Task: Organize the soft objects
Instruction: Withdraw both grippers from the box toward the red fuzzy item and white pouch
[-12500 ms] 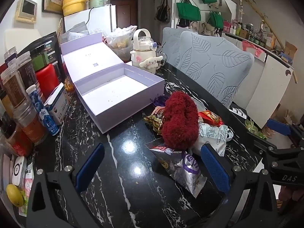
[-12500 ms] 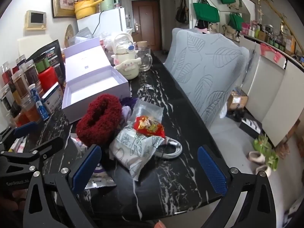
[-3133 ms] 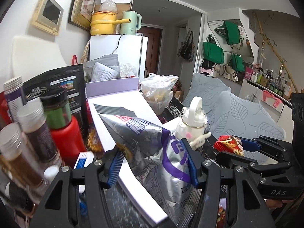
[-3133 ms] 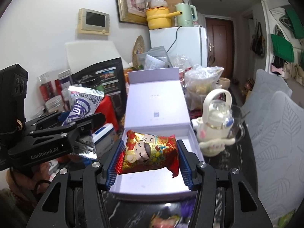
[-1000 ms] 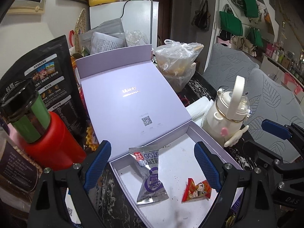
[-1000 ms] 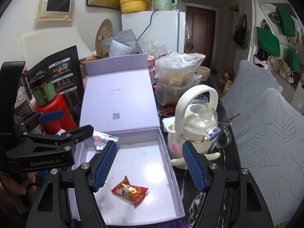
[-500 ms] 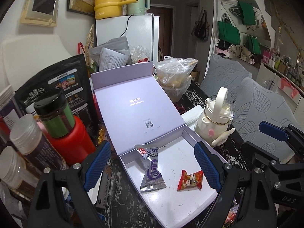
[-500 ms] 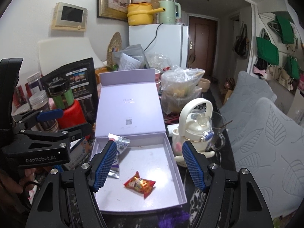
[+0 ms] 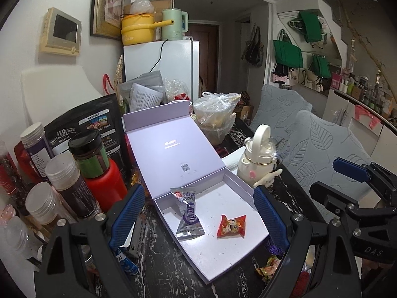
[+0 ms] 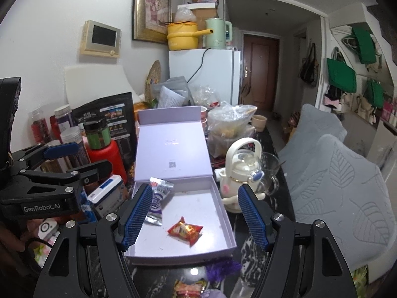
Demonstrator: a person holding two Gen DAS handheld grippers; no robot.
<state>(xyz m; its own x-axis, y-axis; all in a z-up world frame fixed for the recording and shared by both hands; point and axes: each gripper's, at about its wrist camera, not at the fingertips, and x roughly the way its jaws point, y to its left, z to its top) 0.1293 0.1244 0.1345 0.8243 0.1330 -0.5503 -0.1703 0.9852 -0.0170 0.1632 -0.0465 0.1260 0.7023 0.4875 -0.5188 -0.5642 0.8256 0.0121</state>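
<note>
Two crinkly snack packets, silver-purple (image 9: 189,217) and red (image 9: 231,226), lie in the lilac cardboard box (image 9: 248,191); both grippers (image 9: 198,219) (image 10: 196,217) gape empty, more wrappers (image 10: 189,288) remaining outside.

- A white wall (image 10: 49,12) rises on the left, with a gilt-framed picture (image 10: 151,7) and a small intercom screen (image 10: 100,38) on it.
- A white fridge (image 10: 206,74) stands far back; a yellow pot (image 10: 182,36) and a pale green kettle (image 10: 217,33) sit on top.
- A brown door (image 10: 259,72) closes the far hallway.
- Green tote bags (image 10: 341,74) hang on the right wall.
- Grey leaf-patterned chair backs (image 10: 340,186) line the right of the black marble table (image 9: 168,268).
</note>
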